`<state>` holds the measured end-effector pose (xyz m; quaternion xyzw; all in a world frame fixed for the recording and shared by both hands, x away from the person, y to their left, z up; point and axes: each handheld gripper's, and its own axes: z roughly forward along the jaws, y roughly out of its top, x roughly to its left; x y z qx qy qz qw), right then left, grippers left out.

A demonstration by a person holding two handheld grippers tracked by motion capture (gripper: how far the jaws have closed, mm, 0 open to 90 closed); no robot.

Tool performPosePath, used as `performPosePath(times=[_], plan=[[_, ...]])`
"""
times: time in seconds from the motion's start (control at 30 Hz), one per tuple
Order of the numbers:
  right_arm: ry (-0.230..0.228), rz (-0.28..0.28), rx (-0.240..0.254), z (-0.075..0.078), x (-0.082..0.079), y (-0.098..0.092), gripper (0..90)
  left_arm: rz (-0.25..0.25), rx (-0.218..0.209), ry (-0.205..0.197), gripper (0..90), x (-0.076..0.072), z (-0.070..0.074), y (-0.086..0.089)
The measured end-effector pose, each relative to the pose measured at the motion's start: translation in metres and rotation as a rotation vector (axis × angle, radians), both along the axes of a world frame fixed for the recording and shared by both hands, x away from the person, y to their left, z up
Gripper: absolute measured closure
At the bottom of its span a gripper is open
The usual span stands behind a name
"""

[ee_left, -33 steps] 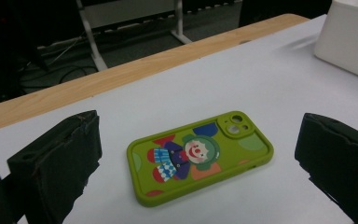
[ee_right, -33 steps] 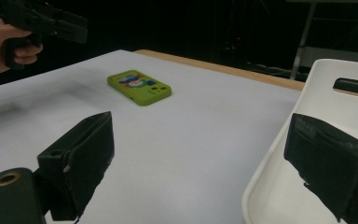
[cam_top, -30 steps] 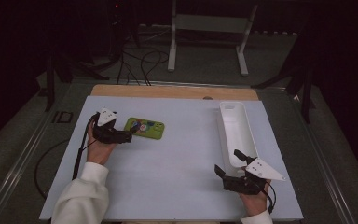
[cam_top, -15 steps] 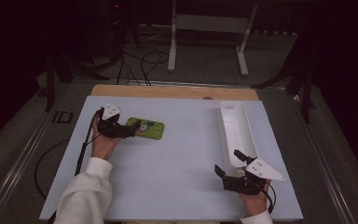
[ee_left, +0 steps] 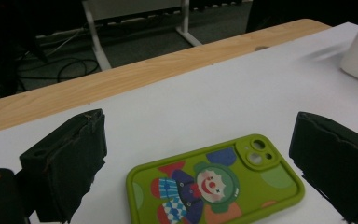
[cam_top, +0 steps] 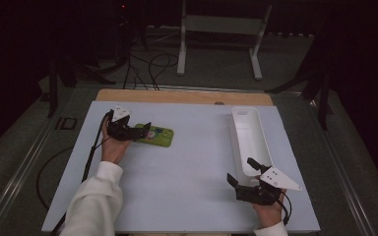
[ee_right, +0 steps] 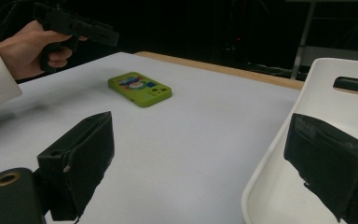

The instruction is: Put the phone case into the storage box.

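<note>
A phone in a green case with a clown picture lies flat on the white table top, left of centre. My left gripper hovers at the phone's left end, pointing right, open. In the left gripper view the phone lies between the two wide-apart jaws, and neither touches it. My right gripper is held low near the front right of the table, open and empty, beside the near end of a long white tray. The right gripper view shows the phone farther off, with the left gripper raised above the table.
The long white tray runs front to back on the right side and holds nothing visible. A wooden strip borders the table's far edge. Beyond it are a metal stand and floor cables.
My left gripper has moved forward and to the right, and its jaws now reach over the phone's left end. The right gripper and the phone have stayed still.
</note>
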<state>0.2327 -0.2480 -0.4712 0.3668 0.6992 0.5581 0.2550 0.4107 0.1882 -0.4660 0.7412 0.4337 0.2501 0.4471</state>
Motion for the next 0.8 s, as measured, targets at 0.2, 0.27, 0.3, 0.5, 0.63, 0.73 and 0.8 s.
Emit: performPosePath(times=[0.2, 0.27, 0.3, 0.5, 0.63, 0.73, 0.8], plan=[[-0.001, 0.0, 0.002, 0.0, 0.0, 0.0, 8.4, 0.007, 0.007, 0.009, 4.8, 0.007, -0.004, -0.002], [-0.001, -0.001, 0.004, 0.0, 0.0, 0.0, 8.4, 0.007, 0.012, 0.014, 5.2, 0.009, -0.005, -0.004], [-0.001, 0.0, 0.003, 0.0, 0.0, 0.0, 8.4, 0.008, 0.014, 0.017, 5.7, 0.01, -0.006, -0.004], [0.0, -0.002, 0.006, 0.0, 0.0, -0.001, 8.4, 0.019, 0.025, 0.062, 11.7, 0.018, -0.013, -0.006], [0.002, -0.002, 0.007, 0.0, 0.0, -0.001, 8.4, 0.024, 0.037, 0.077, 14.9, 0.021, -0.018, -0.007], [0.002, -0.002, 0.008, 0.0, 0.0, -0.001, 8.4, 0.035, 0.045, 0.084, 18.9, 0.023, -0.02, -0.008], [0.002, -0.001, 0.011, -0.001, 0.0, -0.001, 8.4, 0.052, 0.059, 0.086, 22.4, 0.024, -0.021, -0.01]])
